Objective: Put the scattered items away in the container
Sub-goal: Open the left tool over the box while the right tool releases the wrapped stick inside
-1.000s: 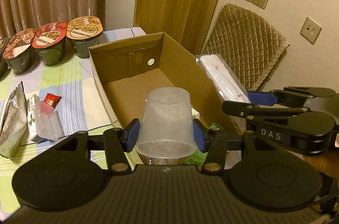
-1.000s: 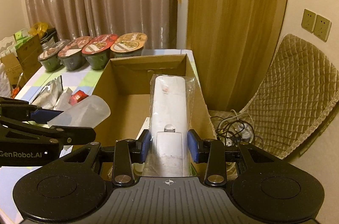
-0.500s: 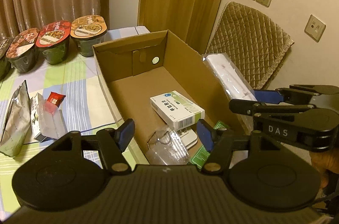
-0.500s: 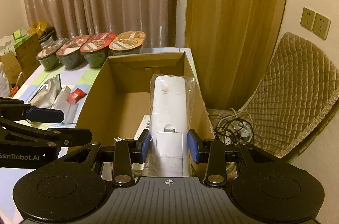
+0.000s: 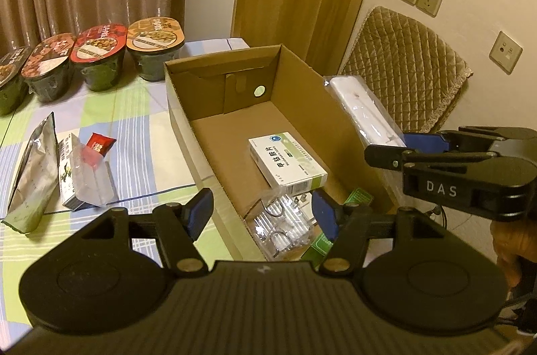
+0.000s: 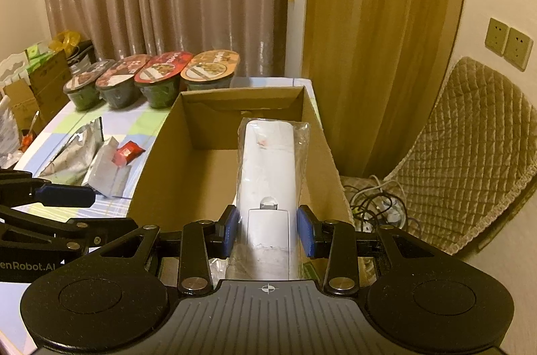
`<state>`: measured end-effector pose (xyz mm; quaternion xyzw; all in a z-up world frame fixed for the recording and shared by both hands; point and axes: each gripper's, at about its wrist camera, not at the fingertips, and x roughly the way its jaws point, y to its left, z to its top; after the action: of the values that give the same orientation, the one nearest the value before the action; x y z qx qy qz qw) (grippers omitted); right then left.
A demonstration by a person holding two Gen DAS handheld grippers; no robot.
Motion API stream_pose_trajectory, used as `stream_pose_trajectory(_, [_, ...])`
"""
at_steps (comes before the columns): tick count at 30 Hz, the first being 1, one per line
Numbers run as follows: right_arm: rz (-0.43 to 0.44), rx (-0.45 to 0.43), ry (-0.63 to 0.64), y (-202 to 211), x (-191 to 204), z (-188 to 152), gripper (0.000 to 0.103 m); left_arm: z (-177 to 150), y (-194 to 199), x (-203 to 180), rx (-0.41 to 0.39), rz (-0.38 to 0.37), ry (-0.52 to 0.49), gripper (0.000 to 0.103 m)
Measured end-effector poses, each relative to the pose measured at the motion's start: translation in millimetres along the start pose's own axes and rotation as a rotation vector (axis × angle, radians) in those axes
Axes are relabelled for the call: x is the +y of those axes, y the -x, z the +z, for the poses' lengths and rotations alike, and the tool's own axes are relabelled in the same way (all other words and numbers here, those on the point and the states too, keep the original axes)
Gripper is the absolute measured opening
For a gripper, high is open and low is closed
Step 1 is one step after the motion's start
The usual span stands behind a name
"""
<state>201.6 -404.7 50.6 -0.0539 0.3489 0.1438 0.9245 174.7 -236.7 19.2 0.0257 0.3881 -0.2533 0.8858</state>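
Grippers above a cardboard box [image 5: 302,106], two of them, one empty and one loaded.

Left gripper [image 5: 261,210] hangs with its jaws spread and nothing between them over the near end of the box, where one clear plastic cup [image 5: 282,224] lies beside one white medicine carton [image 5: 288,162]; right gripper [image 6: 268,231] pinches one white device in a clear bag [image 6: 268,173] above the box's right side. Left of the box on the checked tablecloth [image 5: 141,133] lie one silver pouch [image 5: 33,170], one bagged carton [image 5: 79,177] and one red sachet [image 5: 99,143]. Farther back stand four sealed noodle bowls [image 6: 157,80] in a row.
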Motion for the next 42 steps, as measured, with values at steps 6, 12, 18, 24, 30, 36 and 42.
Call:
stream_pose_trajectory(6, [0.006,0.000,0.010,-3,5,3,0.041,-2,2,5,-0.004,0.006,0.013,0.060])
stream_pose_trajectory(12, [0.015,0.002,0.020,-7,11,7,0.041,-3,3,9,-0.005,0.009,0.028,0.060])
stream_pose_trajectory(18, [0.041,0.011,0.046,-14,17,6,0.041,-5,4,13,-0.003,0.013,0.036,0.060])
stream_pose_trajectory(24, [0.028,0.025,0.031,-15,12,0,0.041,-11,4,20,0.003,0.023,0.049,0.060])
stream_pose_trajectory(30, [0.017,0.039,0.019,-10,10,-9,0.041,-17,7,26,0.008,0.028,0.061,0.060])
stream_pose_trajectory(36, [0.015,0.032,0.013,-2,15,-10,0.041,-23,18,31,0.004,0.038,0.073,0.061])
stream_pose_trajectory(42, [0.016,0.010,0.008,10,26,-8,0.052,-33,36,42,-0.006,0.062,0.098,0.062])
